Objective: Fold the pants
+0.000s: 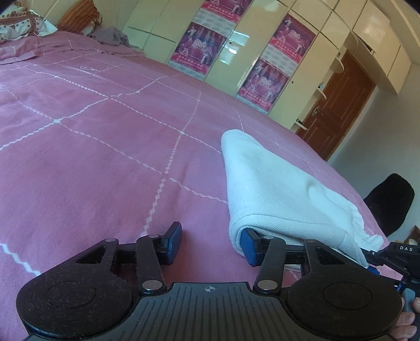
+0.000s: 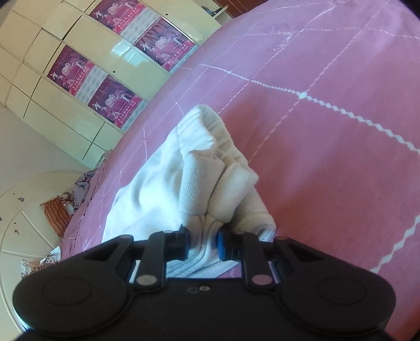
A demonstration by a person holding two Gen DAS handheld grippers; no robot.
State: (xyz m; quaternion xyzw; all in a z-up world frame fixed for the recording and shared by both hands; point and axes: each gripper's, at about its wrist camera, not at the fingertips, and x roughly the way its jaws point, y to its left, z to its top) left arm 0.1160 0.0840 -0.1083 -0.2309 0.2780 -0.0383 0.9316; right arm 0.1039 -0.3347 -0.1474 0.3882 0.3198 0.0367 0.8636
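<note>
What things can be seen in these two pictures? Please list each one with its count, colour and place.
pants: one, white, bunched on the near right part of the bed
bedspread: one, pink with white grid lines, covering the bed
wardrobe: one, cream, glossy doors, behind the bed
posters: several, pink and purple, on the wardrobe doors
door: one, brown wood, right of the wardrobe
pillows: two at least, orange striped and white patterned, at the far end of the bed
grey cloth: one, crumpled near the pillows
dark object: one, black, beyond the bed edge; what it is I cannot tell
left gripper: black with blue pads, open, one pad against the pants edge
right gripper: black with blue pads, shut on the pants
</note>
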